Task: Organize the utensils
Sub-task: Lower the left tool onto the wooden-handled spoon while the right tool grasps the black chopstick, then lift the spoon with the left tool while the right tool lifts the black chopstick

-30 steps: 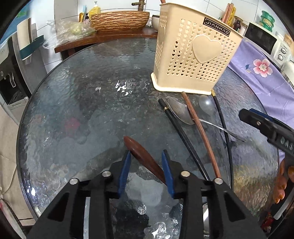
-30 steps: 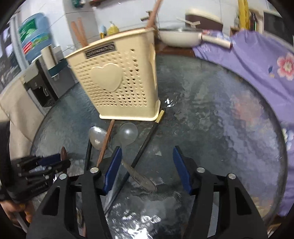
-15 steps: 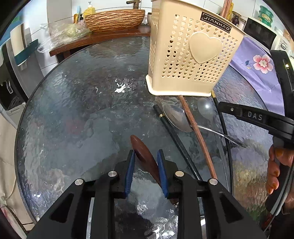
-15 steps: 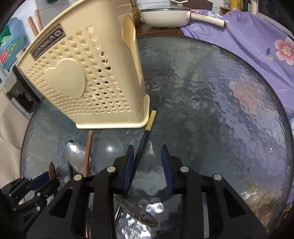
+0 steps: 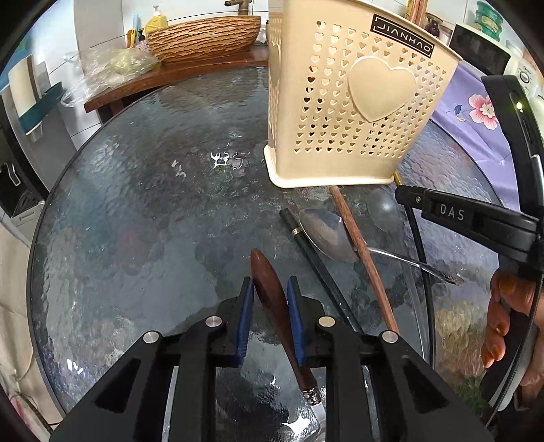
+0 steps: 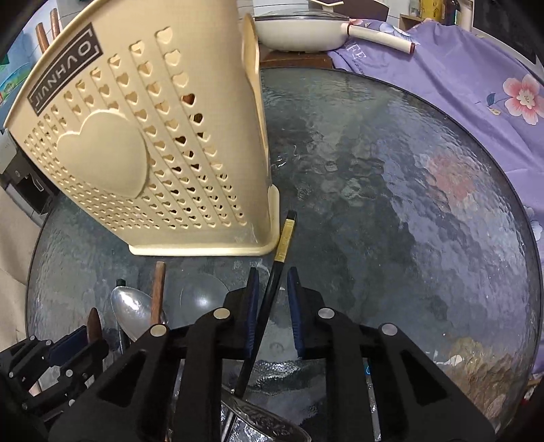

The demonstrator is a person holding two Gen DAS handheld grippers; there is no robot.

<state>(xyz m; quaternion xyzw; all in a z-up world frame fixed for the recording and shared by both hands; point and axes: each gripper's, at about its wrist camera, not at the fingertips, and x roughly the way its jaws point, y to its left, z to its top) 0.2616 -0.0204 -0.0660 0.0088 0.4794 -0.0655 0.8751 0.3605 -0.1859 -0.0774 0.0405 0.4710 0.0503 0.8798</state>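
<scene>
A cream perforated utensil holder (image 5: 353, 102) stands on the round glass table (image 5: 136, 204); it also shows in the right wrist view (image 6: 153, 153). My left gripper (image 5: 270, 289) has its blue pads on both sides of a dark wooden handle (image 5: 268, 282) lying on the glass. My right gripper (image 6: 272, 282) straddles a black chopstick with a gold band (image 6: 284, 238); a small gap shows at each pad. A steel spoon (image 5: 326, 234), a brown wooden chopstick (image 5: 360, 251) and another black chopstick (image 5: 316, 258) lie before the holder.
A wicker bowl (image 5: 204, 34) sits on a wooden shelf behind the table. A purple flowered cloth (image 6: 476, 85) lies along the table's right side, with a white pan (image 6: 302, 30) beyond. The right gripper's body (image 5: 476, 221) shows in the left wrist view.
Both grippers moved forward and down and narrowed. The left closed in around the wooden handle; the right closed in around the black chopstick.
</scene>
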